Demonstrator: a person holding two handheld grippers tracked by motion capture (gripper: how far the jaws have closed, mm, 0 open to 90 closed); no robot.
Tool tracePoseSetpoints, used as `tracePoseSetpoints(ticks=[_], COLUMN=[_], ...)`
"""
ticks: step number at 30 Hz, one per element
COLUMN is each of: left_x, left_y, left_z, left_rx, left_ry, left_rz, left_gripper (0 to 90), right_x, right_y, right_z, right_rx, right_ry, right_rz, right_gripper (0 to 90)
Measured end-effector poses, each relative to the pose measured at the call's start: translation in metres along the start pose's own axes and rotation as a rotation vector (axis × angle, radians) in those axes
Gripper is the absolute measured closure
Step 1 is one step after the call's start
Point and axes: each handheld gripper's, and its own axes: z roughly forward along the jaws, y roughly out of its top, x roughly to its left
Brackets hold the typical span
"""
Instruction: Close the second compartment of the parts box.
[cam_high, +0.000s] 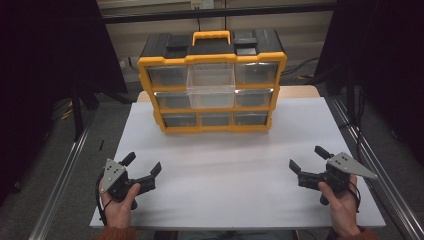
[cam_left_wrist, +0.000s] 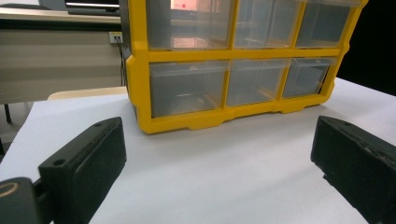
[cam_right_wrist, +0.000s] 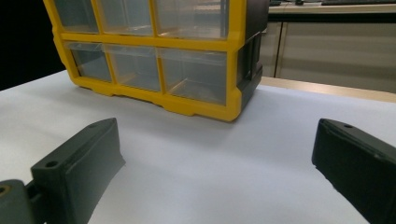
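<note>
One white tabletop (cam_high: 235, 170) w/ yellow drawer organizer (cam_high: 212, 95), dark room.

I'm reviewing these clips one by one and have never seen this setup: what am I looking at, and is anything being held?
A person sits at a white table with a hand-held gripper in each hand: the left hand-held gripper and the right hand-held gripper. One picture looks down from above; the other two come from cameras riding on each gripper, with its two black jaws rising from the bottom. At the far side of the table stands a yellow drawer organizer with clear drawers, the top middle drawer pulled out. Both grippers are open, holding nothing.
</note>
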Motion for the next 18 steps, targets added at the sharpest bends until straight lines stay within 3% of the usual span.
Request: tracePoseSetpoints(ticks=[4,10,13,18], left_x=[-0.0004,0.0009,0.0005,0.0006], left_y=[0.0007,0.0001,0.0003,0.0004], left_z=[0.0003,0.0023,0.0023,0.0019], left_rx=[0.005,-0.001,0.006,-0.002], left_ry=[0.003,-0.011,0.002,-0.015], left_rz=[0.013,-0.002,0.000,-0.001], left_gripper=[3.4,3.4,3.4,3.4], right_x=[0.0005,0.0040,0.0056,0.0102], right_y=[-0.0008,-0.0014,-0.0009,0.0029], right_z=[0.0023,0.0053,0.0061,0.0049], right_rx=[0.005,0.032,0.056,0.064], right_ry=[0.017,0.042,0.074,0.139], right_rz=[0.001,-0.012,-0.005,0.025], right_gripper=[0.7,1.3,1.4,1.7])
